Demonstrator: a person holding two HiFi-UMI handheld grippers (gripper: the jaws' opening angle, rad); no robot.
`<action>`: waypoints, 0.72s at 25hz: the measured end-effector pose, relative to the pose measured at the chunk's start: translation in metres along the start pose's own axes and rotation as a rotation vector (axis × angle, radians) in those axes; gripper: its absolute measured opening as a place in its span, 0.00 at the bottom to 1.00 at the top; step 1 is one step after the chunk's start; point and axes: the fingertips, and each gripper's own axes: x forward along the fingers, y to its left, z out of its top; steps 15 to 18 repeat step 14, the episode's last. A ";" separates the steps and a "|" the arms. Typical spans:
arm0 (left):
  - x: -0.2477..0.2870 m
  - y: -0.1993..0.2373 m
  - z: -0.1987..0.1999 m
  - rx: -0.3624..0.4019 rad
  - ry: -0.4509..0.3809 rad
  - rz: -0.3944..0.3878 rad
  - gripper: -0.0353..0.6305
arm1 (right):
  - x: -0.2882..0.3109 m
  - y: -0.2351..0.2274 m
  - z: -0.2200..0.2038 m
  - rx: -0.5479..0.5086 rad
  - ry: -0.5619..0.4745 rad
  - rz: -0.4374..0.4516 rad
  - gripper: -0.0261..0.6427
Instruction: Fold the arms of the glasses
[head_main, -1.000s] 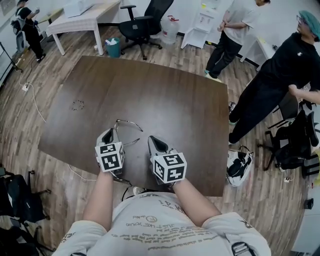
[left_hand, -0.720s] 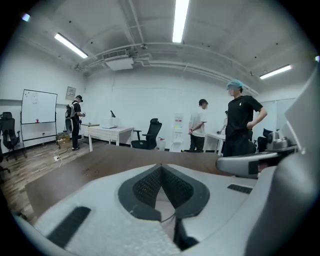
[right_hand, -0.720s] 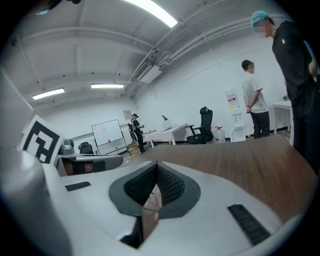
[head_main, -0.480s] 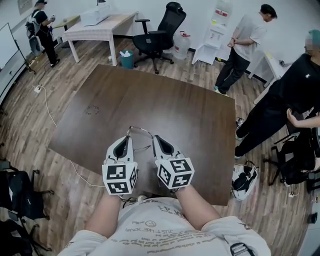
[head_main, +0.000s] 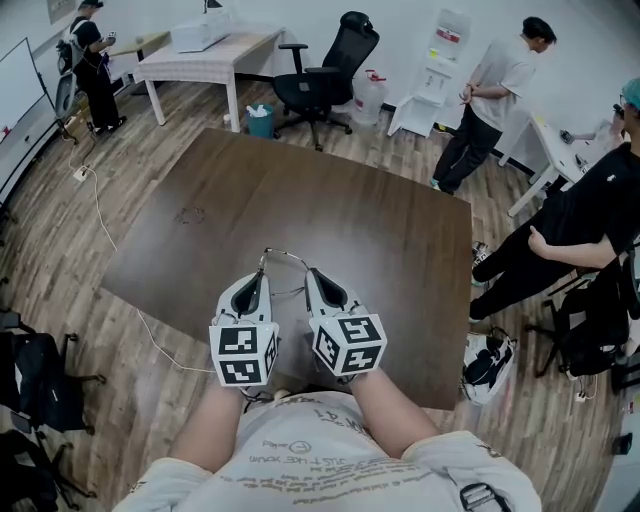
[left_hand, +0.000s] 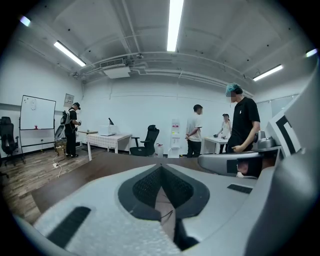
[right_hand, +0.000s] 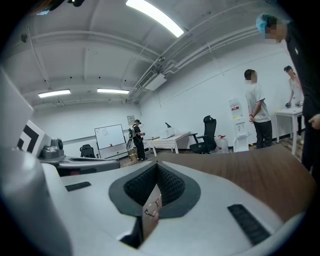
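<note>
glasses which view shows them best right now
Head view: the glasses show as a whole wire frame over the table. The left gripper view shows only a thin wire between its jaws. The right gripper view shows only a small metal hinge piece between its jaws.

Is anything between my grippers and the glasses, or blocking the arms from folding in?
Nothing visible stands in the way. The left gripper and the right gripper are each shut on the thin wire glasses, held between them over the brown table. No other thing shows around the frame.
</note>
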 end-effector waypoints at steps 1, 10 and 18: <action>-0.001 0.001 0.000 0.000 -0.001 0.001 0.07 | 0.000 0.002 0.000 -0.002 -0.001 0.001 0.06; -0.007 0.003 -0.003 0.004 0.007 0.005 0.07 | -0.003 0.008 -0.001 0.001 0.005 0.010 0.06; -0.007 0.007 -0.008 0.008 0.021 0.000 0.07 | -0.001 0.013 -0.003 -0.002 0.008 0.015 0.06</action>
